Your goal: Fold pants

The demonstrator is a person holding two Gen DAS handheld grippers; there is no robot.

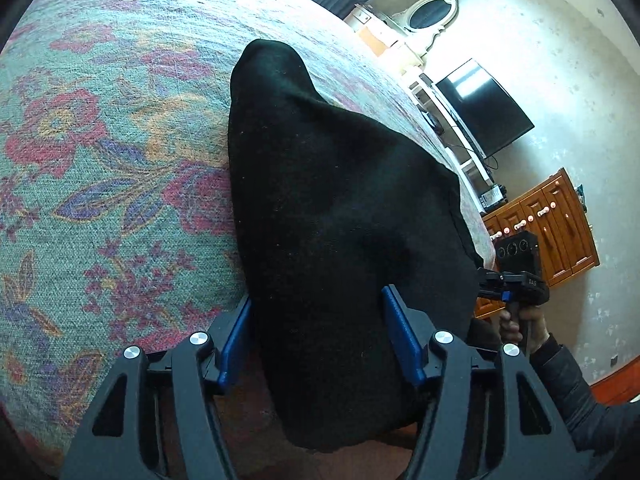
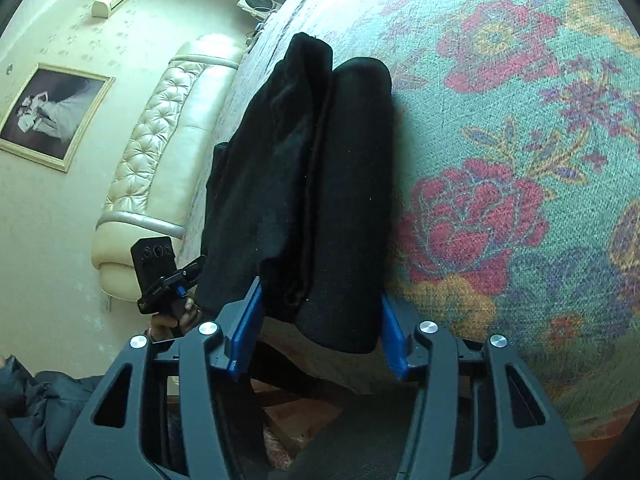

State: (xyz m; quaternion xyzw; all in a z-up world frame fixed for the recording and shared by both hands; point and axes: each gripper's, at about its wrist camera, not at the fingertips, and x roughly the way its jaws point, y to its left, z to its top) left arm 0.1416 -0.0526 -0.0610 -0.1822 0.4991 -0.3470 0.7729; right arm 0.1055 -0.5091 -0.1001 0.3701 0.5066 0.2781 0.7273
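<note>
Looking along the left tool [image 1: 318, 330], the black pants [image 1: 332, 208] lie on the floral bedspread [image 1: 100, 140] and run away from the camera to a narrow, rounded far end. Their near end hangs past the bed's edge and sits between the two blue fingers [image 1: 236, 340], which stand wide apart on either side of the cloth. The left tool is released, with cloth between its fingers but not pinched. To the left of the pants the bedspread is broad and bare. To the right the cloth's hemmed edge lies close to the side of the bed, and beyond it are a dark television [image 1: 486, 108] on the wall and a wooden cabinet [image 1: 548, 232]. The right tool [image 1: 516, 276] shows there too, held in a hand [image 1: 516, 326] just beside the pants' right edge.

Seen from the right tool [image 2: 320, 330], the pants [image 2: 320, 184] show as two long folded layers lying side by side with a seam line between them. Their near end overhangs the bed's edge between the blue fingers [image 2: 246, 334], which are spread open and not clamped. Wide bedspread [image 2: 520, 160] stretches to the right. On the left, the left tool [image 2: 168, 276] sits against the cloth's edge, with a padded cream headboard [image 2: 160, 152] and a framed picture [image 2: 52, 116] behind.
</note>
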